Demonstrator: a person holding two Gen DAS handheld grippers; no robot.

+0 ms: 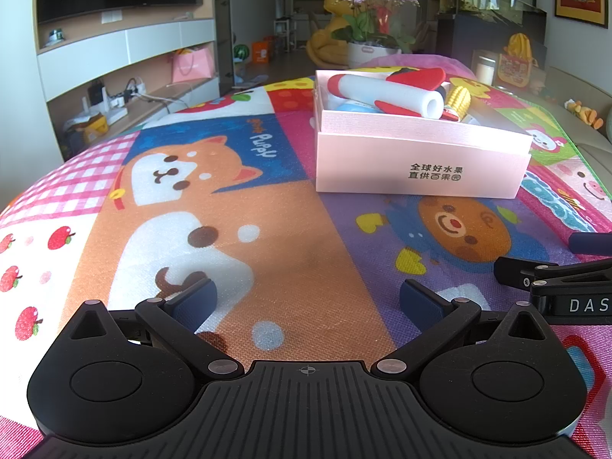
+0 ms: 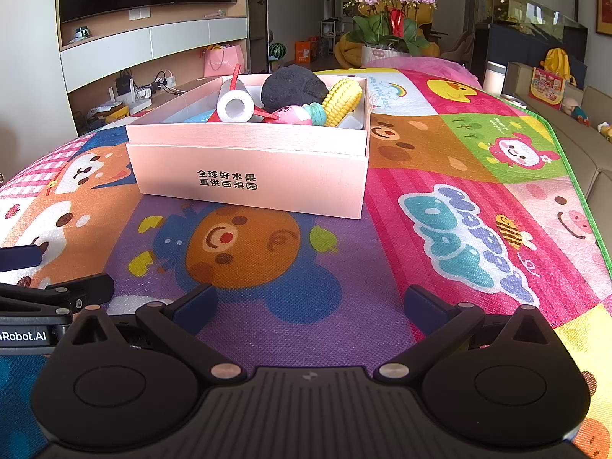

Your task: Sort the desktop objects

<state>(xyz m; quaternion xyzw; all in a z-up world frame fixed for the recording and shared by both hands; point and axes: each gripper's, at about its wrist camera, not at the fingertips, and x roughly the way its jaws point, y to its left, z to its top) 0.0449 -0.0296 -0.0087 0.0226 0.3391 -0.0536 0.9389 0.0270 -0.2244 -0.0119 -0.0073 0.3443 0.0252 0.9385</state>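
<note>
The pink box (image 2: 248,176) sits on the play mat (image 2: 440,199), ahead of the right claw (image 2: 310,306) & a bit to its left. From the left claw (image 1: 308,300) it's ahead & off to the right. Toys are piled inside: a white foam tube (image 2: 235,106) w/ red bits, a yellow toy corn (image 2: 341,101), a black fuzzy thing (image 2: 292,86), a pink toy (image 2: 292,116).

My guess: the tube is light & squishy, so pinch it gently round the middle. The corn looks bumpy & rubbery, easy to grip across its sides. The fuzzy thing looks soft; grab it anywhere. The box is prob. thin card, light; its wall would bend if squeezed hard.

Both claws are spread wide w/ nothing in them, low over the mat, side by side. No loose toys show on the mat near them, so the sorting looks about done.
</note>
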